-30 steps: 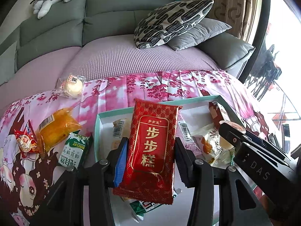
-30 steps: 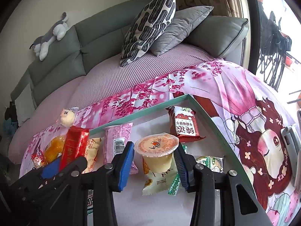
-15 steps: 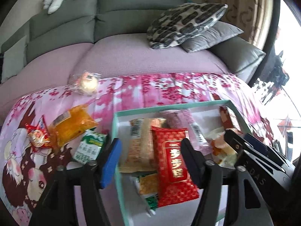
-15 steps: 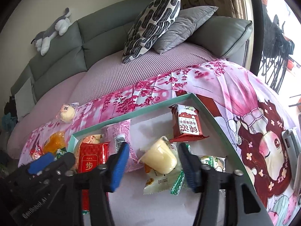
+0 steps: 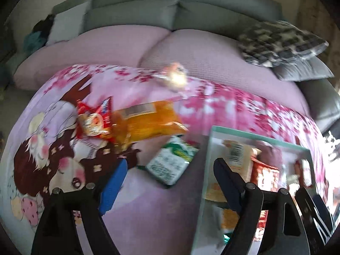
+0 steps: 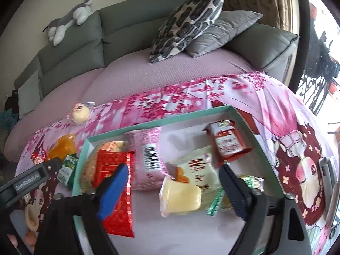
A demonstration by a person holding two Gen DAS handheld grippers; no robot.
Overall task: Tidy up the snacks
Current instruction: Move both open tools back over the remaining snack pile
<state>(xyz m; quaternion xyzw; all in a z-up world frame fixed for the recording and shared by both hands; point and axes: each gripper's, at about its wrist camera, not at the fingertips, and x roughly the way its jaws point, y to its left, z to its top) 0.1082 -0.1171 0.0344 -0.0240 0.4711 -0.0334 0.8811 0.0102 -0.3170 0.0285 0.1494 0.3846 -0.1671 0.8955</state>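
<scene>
In the right wrist view the teal-rimmed tray holds a long red pack, a pink pack and a small red pack. A yellow jelly cup lies on its side between the opening jaws of my right gripper, and the pads do not touch it. My left gripper hovers over the cloth left of the tray, jaws opening and holding nothing. A green-white biscuit pack lies just beyond its fingers. The left wrist view is blurred.
Loose on the pink printed cloth lie an orange pack, a small red pack and a wrapped bun. Behind stands a grey sofa with cushions and a plush toy.
My left gripper let go of the long red pack into the tray and swung left over the cloth. My right gripper let go of the jelly cup, which tipped onto its side.
</scene>
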